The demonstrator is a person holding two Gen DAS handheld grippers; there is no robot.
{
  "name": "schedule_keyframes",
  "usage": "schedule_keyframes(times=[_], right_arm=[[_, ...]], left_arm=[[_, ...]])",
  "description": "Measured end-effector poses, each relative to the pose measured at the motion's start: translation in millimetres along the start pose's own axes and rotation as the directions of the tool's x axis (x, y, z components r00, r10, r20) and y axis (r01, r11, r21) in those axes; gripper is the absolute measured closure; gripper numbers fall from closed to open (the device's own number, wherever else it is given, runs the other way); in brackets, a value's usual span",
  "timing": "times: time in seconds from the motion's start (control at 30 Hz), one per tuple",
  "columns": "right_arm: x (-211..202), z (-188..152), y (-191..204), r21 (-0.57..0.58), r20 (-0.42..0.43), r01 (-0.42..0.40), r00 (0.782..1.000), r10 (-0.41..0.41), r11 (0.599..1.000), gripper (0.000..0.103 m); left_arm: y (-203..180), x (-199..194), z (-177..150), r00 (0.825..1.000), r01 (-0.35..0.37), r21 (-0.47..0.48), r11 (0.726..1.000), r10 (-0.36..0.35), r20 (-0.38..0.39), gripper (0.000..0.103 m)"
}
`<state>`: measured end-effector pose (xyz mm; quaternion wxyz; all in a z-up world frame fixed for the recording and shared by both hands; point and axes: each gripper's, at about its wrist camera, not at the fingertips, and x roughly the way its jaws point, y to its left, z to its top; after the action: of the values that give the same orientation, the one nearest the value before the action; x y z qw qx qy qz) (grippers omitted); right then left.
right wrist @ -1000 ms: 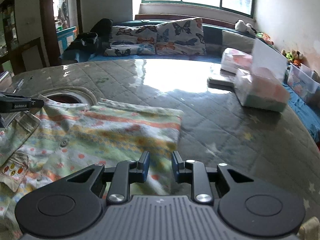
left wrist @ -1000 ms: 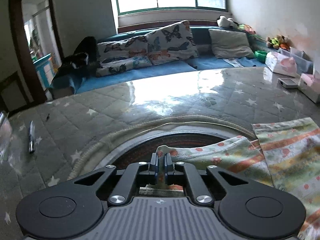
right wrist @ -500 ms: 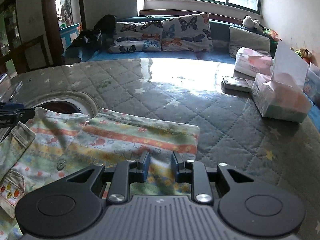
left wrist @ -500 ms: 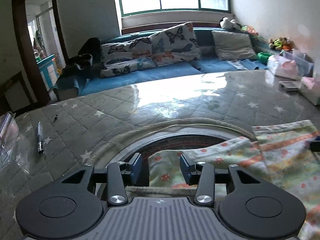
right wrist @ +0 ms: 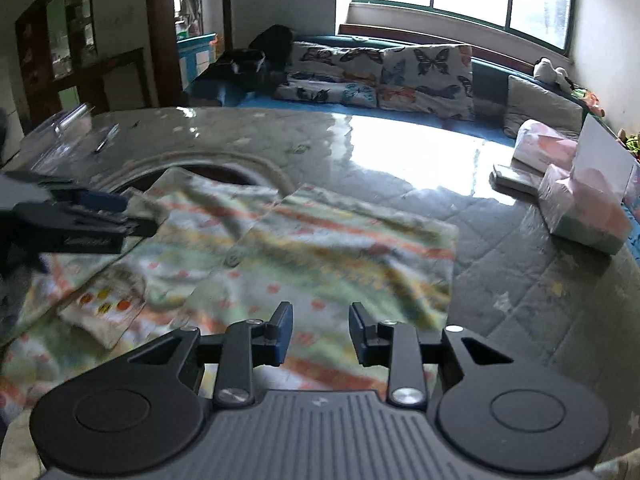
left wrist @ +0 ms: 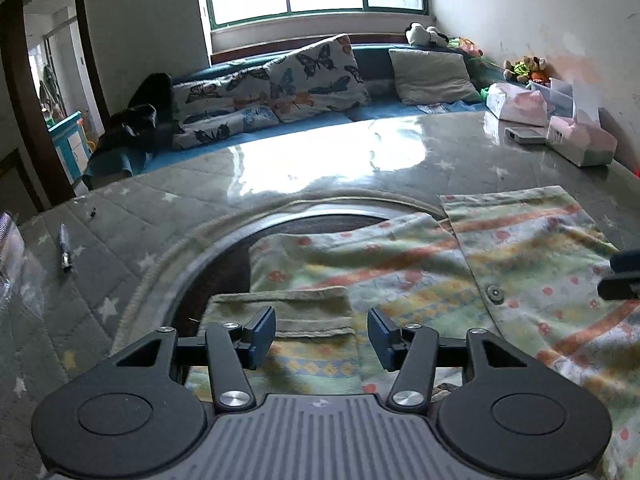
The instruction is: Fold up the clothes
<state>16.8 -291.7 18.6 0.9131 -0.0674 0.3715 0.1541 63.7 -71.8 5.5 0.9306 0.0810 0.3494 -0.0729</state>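
Note:
A child's pastel shirt (left wrist: 460,280) with orange stripes, dots and a button lies spread on the quilted table cover (left wrist: 280,168); it also shows in the right wrist view (right wrist: 320,252). Its folded sleeve with a green cuff (left wrist: 280,312) lies just ahead of my left gripper (left wrist: 321,336), which is open and empty above it. My right gripper (right wrist: 319,332) is open and empty above the shirt's lower part. The left gripper shows at the left edge of the right wrist view (right wrist: 80,220).
A round dark opening (left wrist: 248,256) in the table lies under the shirt's left side. A pen (left wrist: 64,248) lies at left. Tissue boxes (right wrist: 584,208) and a flat box (left wrist: 524,134) stand at right. A sofa with cushions (left wrist: 280,80) runs behind.
My left gripper let go of the sleeve, opened wide and drew back; the sleeve now lies folded on the shirt. My right gripper opened wider and turned left over the shirt.

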Motion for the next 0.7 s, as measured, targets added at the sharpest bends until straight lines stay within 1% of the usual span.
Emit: schedule_keyframes(times=[0.13,0.2,0.27,0.3,0.37,0.4,0.47,0.7], right_arm=[[0,-8,2,0.008,-0.02,-0.007,1.0,0.007,1.0,0.072],[0,-11,2,0.015,-0.026,-0.005,1.0,0.006,1.0,0.07],[0,-14,3,0.021,-0.032,-0.004,0.999,0.005,1.0,0.069],[0,-15,3,0.025,-0.035,-0.003,0.999,0.004,1.0,0.068],[0,-17,3,0.029,-0.037,-0.002,0.999,0.003,1.0,0.068],[-1,-18,3,0.029,-0.037,-0.001,0.999,0.002,1.0,0.067],[-2,-19,4,0.031,-0.036,0.0,0.999,0.001,1.0,0.067],[-8,-23,5,0.035,-0.033,0.005,0.999,-0.004,0.999,0.067]], left_arm=[[2,8,-1,1.0,0.002,-0.011,1.0,-0.002,-0.02,0.05],[3,8,-1,1.0,-0.001,-0.013,1.0,0.001,-0.017,0.053],[3,8,-1,1.0,-0.007,-0.012,1.0,0.006,-0.014,0.063],[3,8,-1,1.0,-0.007,-0.014,1.0,0.007,-0.013,0.065],[4,7,-1,1.0,0.0,-0.02,1.0,0.0,-0.01,0.078],[5,6,-1,1.0,0.003,-0.024,1.0,-0.004,-0.008,0.082],[6,4,-1,1.0,0.011,-0.036,0.999,-0.011,-0.004,0.095],[18,-15,-1,0.999,0.003,-0.098,0.995,0.001,0.04,0.099]])
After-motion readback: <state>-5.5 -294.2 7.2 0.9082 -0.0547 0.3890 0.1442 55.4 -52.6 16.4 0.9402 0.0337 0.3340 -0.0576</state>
